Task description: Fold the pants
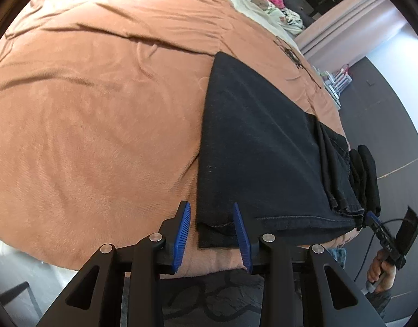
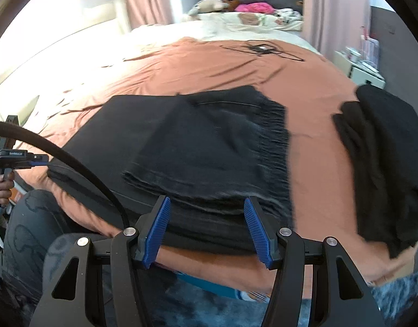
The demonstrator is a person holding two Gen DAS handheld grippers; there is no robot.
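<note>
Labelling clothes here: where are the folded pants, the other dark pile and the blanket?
folded pants (image 2: pixel 203 147): right wrist view, top layer
dark pile (image 2: pixel 386 163): right wrist view, middle
blanket (image 1: pixel 86 109): left wrist view, bare part

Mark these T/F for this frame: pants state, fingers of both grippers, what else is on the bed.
1. The black pants lie folded on the orange blanket. True.
2. The left gripper has its fingers clamped shut on the pants. False: the fingers stand apart, with the near corner of the pants between them, not pinched.
3. The right gripper is open at the near edge of the pants. True.
4. A second dark garment lies stacked on top of the pants. False: it lies beside them, with blanket showing between.
5. The bed holds only clothes. False: stuffed toys sit at the far end.
</note>
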